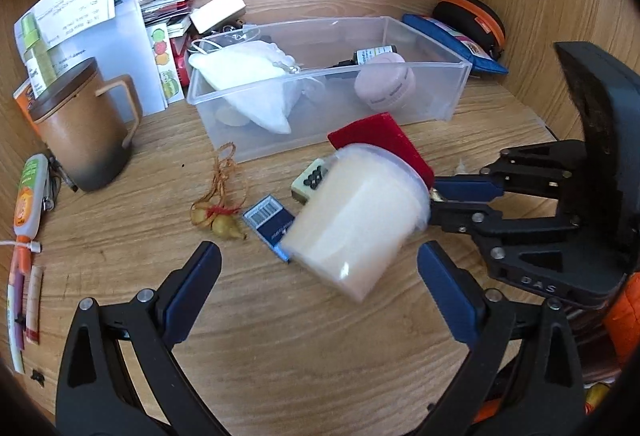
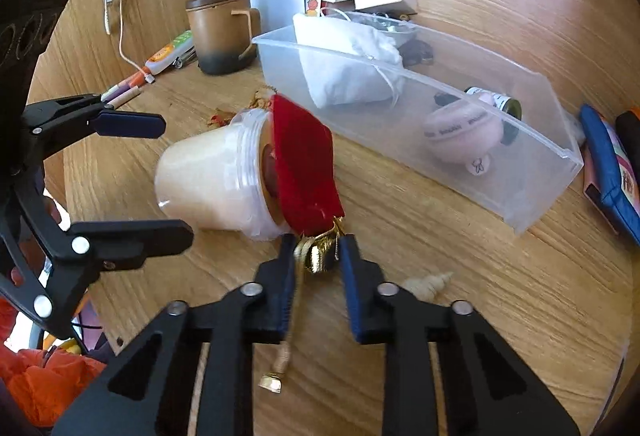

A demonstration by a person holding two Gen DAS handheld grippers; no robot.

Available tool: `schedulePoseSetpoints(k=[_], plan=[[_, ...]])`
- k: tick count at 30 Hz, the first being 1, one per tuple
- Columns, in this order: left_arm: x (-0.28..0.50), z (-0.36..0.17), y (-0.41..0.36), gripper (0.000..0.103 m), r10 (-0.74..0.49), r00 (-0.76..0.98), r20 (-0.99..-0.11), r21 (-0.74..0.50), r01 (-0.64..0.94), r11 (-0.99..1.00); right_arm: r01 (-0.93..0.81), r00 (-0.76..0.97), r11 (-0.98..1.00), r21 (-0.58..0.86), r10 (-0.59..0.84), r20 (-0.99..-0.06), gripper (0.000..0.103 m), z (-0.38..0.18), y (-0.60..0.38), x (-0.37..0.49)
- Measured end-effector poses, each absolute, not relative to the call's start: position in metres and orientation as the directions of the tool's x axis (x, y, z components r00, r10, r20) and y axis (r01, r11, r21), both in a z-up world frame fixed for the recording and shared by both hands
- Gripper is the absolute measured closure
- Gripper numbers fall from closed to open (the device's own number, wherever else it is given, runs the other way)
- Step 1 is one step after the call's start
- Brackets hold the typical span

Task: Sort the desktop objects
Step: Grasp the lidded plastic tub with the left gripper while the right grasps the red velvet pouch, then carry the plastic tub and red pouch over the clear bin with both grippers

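Note:
A cream plastic jar [image 1: 356, 220] lies on its side on the wooden desk, also in the right wrist view [image 2: 212, 176]. A red velvet pouch [image 2: 304, 168] with gold trim leans against the jar's mouth [image 1: 384, 140]. My right gripper [image 2: 318, 248] is shut on the pouch's gold end. My left gripper [image 1: 320, 264] is open, its fingers on either side of the jar's base without touching it; it also shows in the right wrist view [image 2: 172, 180]. A clear plastic bin [image 1: 456, 68] behind holds a white cloth bag [image 1: 256, 84] and a pink round case [image 1: 384, 84].
A mahjong tile [image 1: 310, 180], a blue card box [image 1: 268, 220] and a gourd charm [image 1: 220, 216] lie beside the jar. A brown lidded mug [image 1: 88, 128] stands at the left near pens [image 1: 24, 276]. A blue pouch [image 1: 452, 40] and a black-orange case [image 1: 476, 20] sit at the back right.

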State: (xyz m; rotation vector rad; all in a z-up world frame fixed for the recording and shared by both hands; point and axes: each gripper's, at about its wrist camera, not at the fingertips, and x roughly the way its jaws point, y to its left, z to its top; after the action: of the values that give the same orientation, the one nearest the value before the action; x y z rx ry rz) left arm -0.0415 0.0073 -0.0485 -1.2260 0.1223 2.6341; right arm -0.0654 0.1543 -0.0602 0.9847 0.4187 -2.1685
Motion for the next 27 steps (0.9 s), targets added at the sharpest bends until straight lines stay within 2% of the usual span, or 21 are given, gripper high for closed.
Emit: schedulePoseSetpoints(k=[12,13,14,15,20,27], plan=[[-0.071,-0.063,0.036,0.004,0.195,-0.576,-0.794,0.006,-0.329,-0.944,0.663,-0.522,-0.747,0.049,-0.509,-0.684,0.089,-0.027,0.189,-0.069],[-0.073,-0.064,0.039,0.007,0.196,-0.574,-0.795,0.008,-0.332,-0.943,0.659,-0.526,-0.751,0.052,-0.509,-0.681,0.089,-0.025,0.191,-0.070],[-0.075,-0.066,0.040,0.022,0.197,-0.572,-0.796,0.007,-0.335,-0.942,0.656,-0.528,-0.753,0.055,-0.510,-0.679,0.089,-0.023,0.192,-0.070],[-0.077,-0.068,0.043,0.030,0.186,-0.564,-0.804,0.016,-0.334,-0.943,0.652,-0.531,-0.756,0.058,-0.511,-0.676,0.089,-0.021,0.194,-0.070],[-0.081,-0.069,0.043,0.036,0.177,-0.576,-0.798,0.018,-0.317,-0.948,0.648,-0.541,-0.759,0.059,-0.513,-0.666,0.089,-0.018,0.197,-0.069],[-0.073,-0.052,0.036,0.038,0.168,-0.629,-0.759,0.024,-0.285,-0.958,0.636,-0.549,-0.767,0.080,-0.523,-0.652,0.089,-0.012,0.202,-0.072]])
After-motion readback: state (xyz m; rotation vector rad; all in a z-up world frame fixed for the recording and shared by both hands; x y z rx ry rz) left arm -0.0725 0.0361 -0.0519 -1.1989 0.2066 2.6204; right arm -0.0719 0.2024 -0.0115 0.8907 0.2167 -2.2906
